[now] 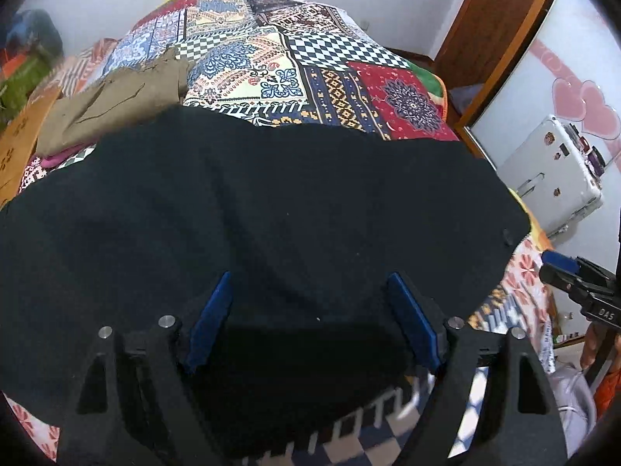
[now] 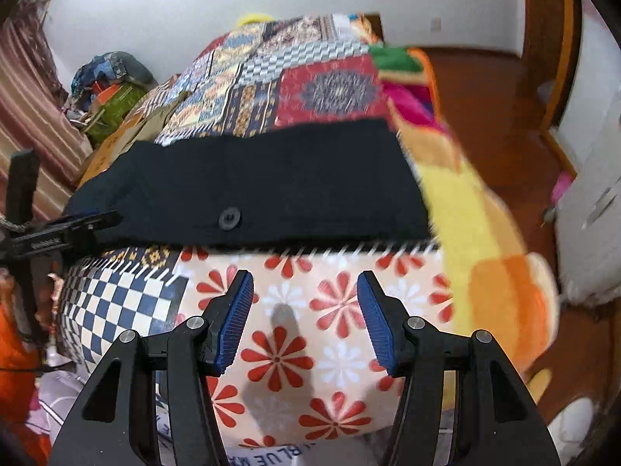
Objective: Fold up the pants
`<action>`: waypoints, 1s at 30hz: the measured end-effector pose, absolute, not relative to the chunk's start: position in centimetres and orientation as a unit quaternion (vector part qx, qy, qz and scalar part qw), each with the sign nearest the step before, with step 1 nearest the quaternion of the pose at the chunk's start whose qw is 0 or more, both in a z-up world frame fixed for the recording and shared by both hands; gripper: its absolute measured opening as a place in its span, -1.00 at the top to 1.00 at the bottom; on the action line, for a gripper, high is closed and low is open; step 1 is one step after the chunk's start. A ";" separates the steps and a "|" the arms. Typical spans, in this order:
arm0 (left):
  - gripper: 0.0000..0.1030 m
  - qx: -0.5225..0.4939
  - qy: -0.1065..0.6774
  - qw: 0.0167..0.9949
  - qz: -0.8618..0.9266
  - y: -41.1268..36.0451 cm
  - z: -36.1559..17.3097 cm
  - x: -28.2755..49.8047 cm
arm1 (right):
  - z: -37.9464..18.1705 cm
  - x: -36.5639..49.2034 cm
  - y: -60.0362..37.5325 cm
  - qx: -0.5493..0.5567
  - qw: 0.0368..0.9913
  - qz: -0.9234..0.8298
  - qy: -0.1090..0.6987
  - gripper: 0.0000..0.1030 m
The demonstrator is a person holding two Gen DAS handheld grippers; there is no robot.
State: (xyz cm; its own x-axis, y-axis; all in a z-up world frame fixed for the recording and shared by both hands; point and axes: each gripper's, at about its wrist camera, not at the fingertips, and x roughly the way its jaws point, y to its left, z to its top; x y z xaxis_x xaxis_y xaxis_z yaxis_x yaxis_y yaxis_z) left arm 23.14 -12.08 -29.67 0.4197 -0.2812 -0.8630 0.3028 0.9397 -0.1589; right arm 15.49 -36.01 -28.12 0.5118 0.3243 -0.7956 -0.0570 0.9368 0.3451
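Black pants (image 1: 252,213) lie spread across a patchwork bedspread (image 1: 295,66); in the right wrist view they (image 2: 271,182) lie as a folded band with a black button (image 2: 229,218) near the front edge. My left gripper (image 1: 310,283) is open just above the pants, holding nothing. My right gripper (image 2: 304,283) is open and empty over the flowered part of the bedspread (image 2: 295,334), in front of the pants. The right gripper also shows at the right edge of the left wrist view (image 1: 574,275); the left gripper shows at the left of the right wrist view (image 2: 77,225).
Folded khaki clothing (image 1: 116,105) lies at the bed's back left beside a cardboard box (image 1: 19,136). A white case (image 1: 551,171) stands on the floor to the right. A yellow-orange blanket (image 2: 477,233) hangs off the bed's right side. A pile of things (image 2: 112,89) sits by the curtain.
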 end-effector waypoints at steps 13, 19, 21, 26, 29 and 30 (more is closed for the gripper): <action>-0.64 0.020 0.487 0.852 -0.189 -15.6 -26.6 25.8 | -30.1 17.2 -36.7 0.240 0.831 0.145 0.479 -0.36; -0.64 0.018 0.511 0.834 -0.206 -18.6 -28.2 27.5 | -30.4 18.1 -38.1 0.303 0.823 0.136 0.461 -0.40; -0.63 0.023 0.516 0.830 -0.209 -19.5 -28.7 27.6 | -30.6 18.1 -39.0 0.333 0.819 0.125 0.449 -0.40; -0.51 0.049 0.523 0.825 -0.210 -20.8 -29.6 27.6 | -30.6 18.5 -40.0 0.358 0.824 0.096 0.428 -0.40; -0.48 0.054 0.524 0.825 -0.206 -20.9 -30.0 27.6 | -30.7 19.2 -40.0 0.356 0.828 0.081 0.426 -0.04; -0.48 0.055 0.524 0.825 -0.205 -20.9 -30.0 27.6 | -30.9 19.3 -40.1 0.356 0.828 0.078 0.426 0.17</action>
